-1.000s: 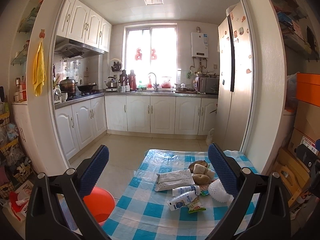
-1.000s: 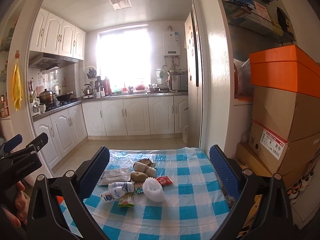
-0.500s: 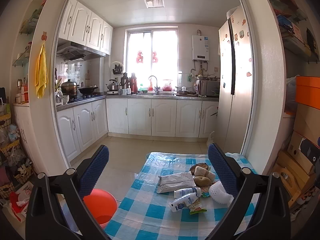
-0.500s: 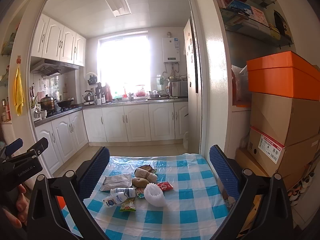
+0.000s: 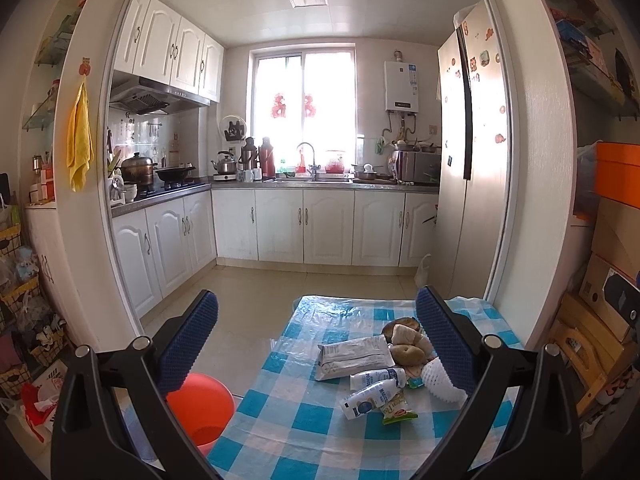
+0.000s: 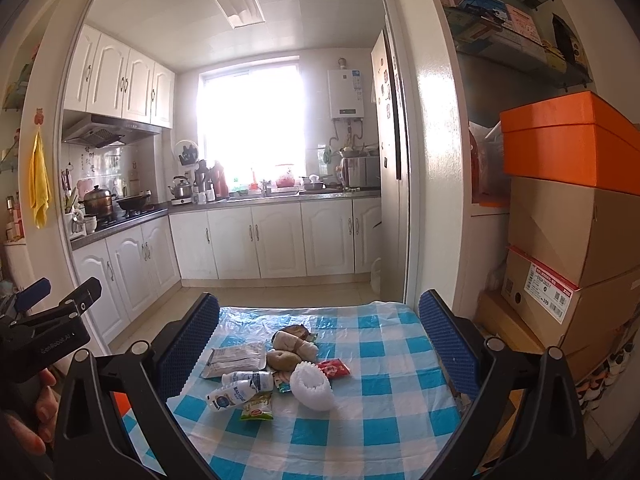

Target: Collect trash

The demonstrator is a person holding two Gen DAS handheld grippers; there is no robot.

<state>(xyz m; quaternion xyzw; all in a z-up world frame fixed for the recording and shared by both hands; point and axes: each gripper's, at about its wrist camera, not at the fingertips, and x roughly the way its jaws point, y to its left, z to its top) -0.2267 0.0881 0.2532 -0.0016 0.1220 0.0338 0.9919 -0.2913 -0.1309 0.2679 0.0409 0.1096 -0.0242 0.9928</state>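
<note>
Heaped near the middle of a blue-and-white checked plastic tablecloth (image 6: 384,364): flat grey foil packet (image 6: 236,358), two small white plastic bottles (image 6: 240,388) lying on their sides, green snack wrapper (image 6: 258,408), white foam fruit net (image 6: 311,386), red wrapper (image 6: 333,369), brown lumpy scraps (image 6: 288,350). At 8 o'clock of the heap, down off the table, a round orange plastic bucket (image 5: 200,408). Left gripper (image 5: 316,340) spread wide, holding nothing, above the table's near edge. Right gripper (image 6: 318,340) likewise wide apart and empty, framing the heap. At 3 o'clock, stacked cardboard boxes (image 6: 568,232).
</note>
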